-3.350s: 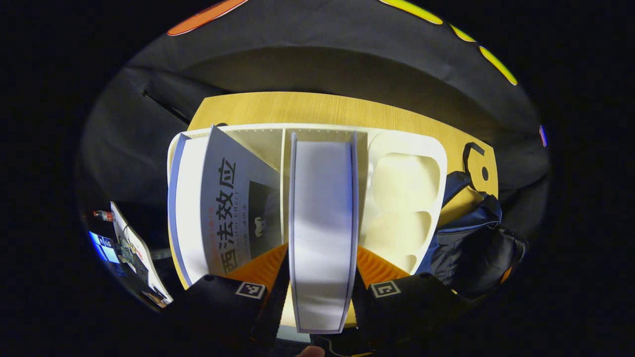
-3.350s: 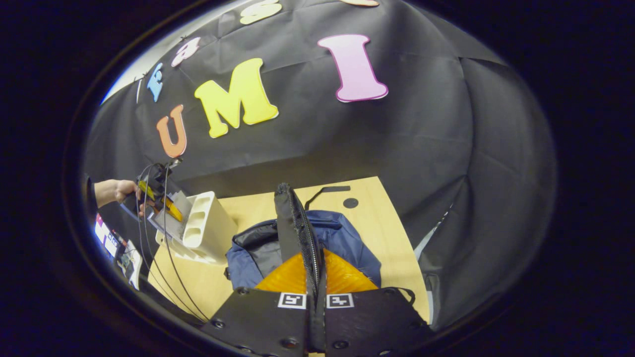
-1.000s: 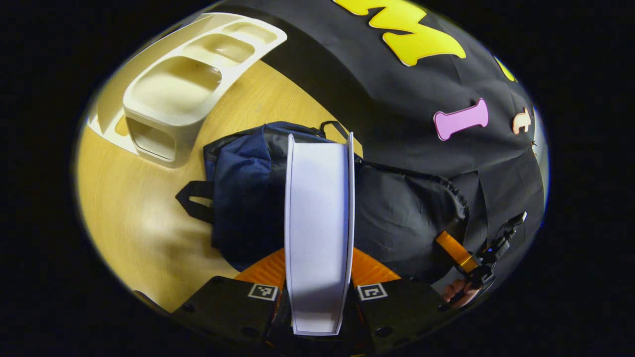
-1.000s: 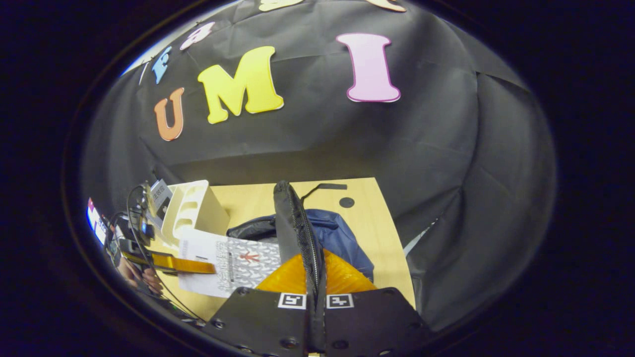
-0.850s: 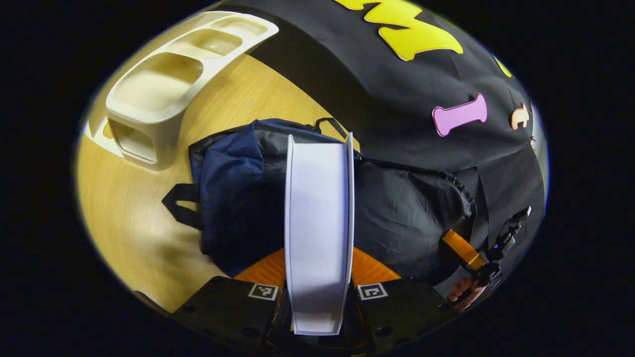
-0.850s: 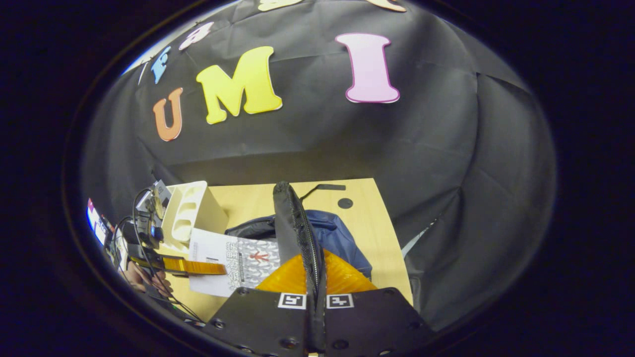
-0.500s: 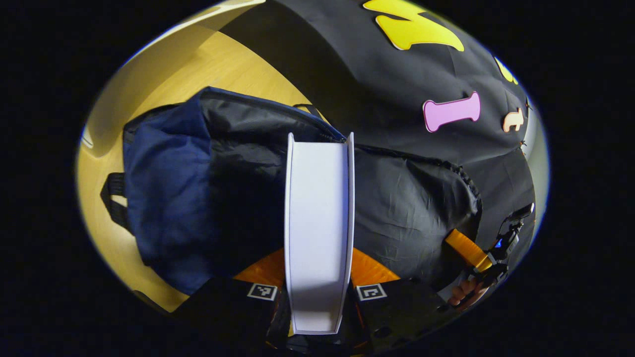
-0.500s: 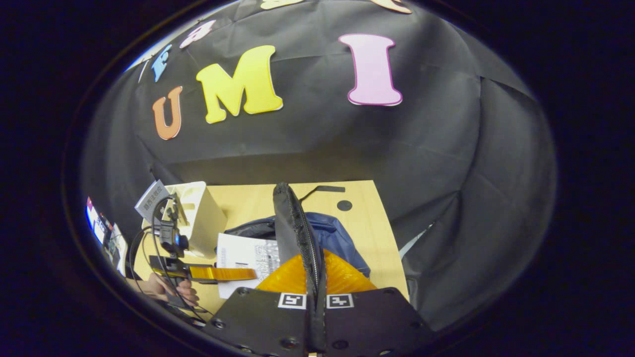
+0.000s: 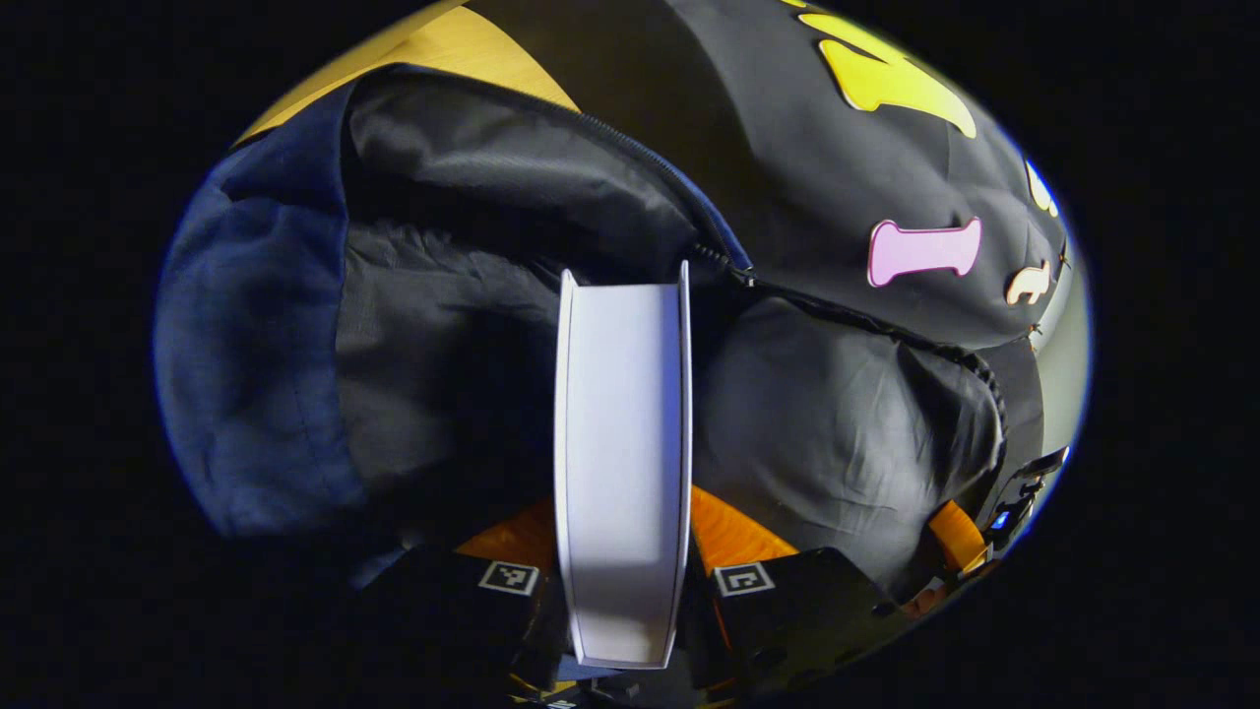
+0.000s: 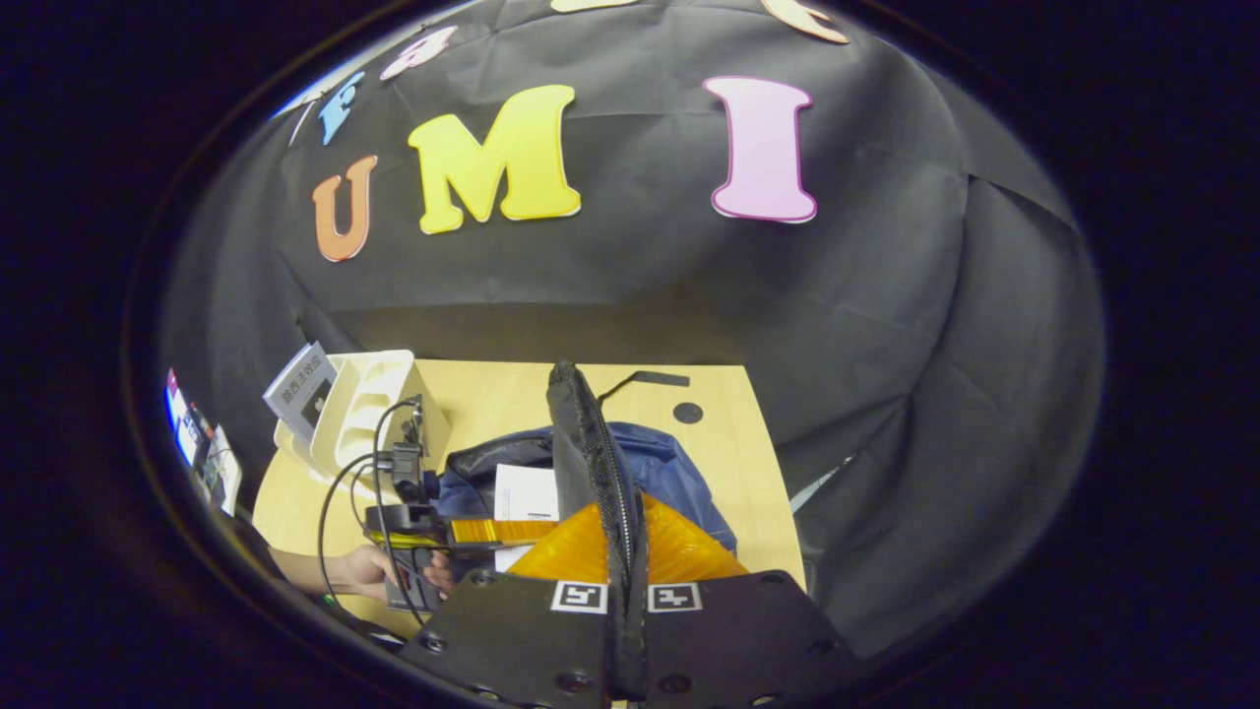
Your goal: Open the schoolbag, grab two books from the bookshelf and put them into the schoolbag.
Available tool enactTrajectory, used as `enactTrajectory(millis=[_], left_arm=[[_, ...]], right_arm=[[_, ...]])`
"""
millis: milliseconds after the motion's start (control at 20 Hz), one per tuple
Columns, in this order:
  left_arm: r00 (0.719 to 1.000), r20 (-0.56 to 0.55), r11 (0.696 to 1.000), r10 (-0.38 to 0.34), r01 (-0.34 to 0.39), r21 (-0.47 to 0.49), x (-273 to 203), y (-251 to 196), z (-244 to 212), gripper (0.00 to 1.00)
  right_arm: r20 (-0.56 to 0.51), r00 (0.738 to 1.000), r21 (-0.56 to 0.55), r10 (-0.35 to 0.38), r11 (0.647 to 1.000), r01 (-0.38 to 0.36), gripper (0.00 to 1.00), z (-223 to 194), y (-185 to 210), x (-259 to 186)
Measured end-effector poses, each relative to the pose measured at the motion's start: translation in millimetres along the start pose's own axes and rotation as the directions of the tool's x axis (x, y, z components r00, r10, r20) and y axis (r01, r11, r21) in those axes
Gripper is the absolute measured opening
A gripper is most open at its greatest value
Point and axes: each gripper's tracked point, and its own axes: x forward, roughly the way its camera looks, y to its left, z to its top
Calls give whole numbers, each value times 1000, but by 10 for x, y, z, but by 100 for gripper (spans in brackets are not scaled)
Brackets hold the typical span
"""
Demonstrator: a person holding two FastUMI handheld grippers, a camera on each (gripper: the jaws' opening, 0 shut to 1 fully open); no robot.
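Left tongs (image 9: 622, 551) clamped; right tongs (image 10: 627, 581) pinched.

shelf book (image 10: 300, 391) cover print, too small

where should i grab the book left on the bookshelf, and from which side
Judging from the right gripper view: pinch the book by its free upper edge, coming from above. It leans at the bookshelf's outer end, covers exposed, so fingers could straddle its thickness.

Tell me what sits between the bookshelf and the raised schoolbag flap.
In the right gripper view, the left hand-held gripper and its book lie between the bookshelf and the flap, over the schoolbag.
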Motion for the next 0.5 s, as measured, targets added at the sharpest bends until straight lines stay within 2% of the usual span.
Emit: enactTrajectory(millis=[50, 100, 200, 250, 300, 400, 500], left_arm=[[999, -31, 1000, 23, -23, 3, 31, 54, -41, 54], [998, -56, 999, 32, -32, -7, 26, 69, -68, 63], [988, -117, 995, 99, -100, -1, 3, 150, -150, 69], [976, -147, 987, 163, -161, 21, -25, 252, -201, 72], [965, -161, 979, 206, -203, 33, -71, 312, -222, 82], [943, -160, 956, 293, -284, 76, -101, 363, -218, 91], [909, -164, 921, 384, -364, 140, -196, 378, -205, 93]], right_arm=[[-2, 1000, -1, -2, 1000, 2, 0, -15, 19, -1], [-3, 1000, 1, -5, 1000, 5, 1, -27, 33, 4], [-8, 1000, 7, -5, 1000, 5, 0, -51, 49, 18], [-10, 1000, 11, -5, 1000, 5, 0, -63, 72, 34], [-10, 1000, 7, -8, 1000, 8, 0, -60, 72, 37], [-8, 1000, 1, -12, 1000, 12, 0, -61, 81, 49], [-6, 1000, -3, -13, 1000, 13, 0, -82, 109, 50]])
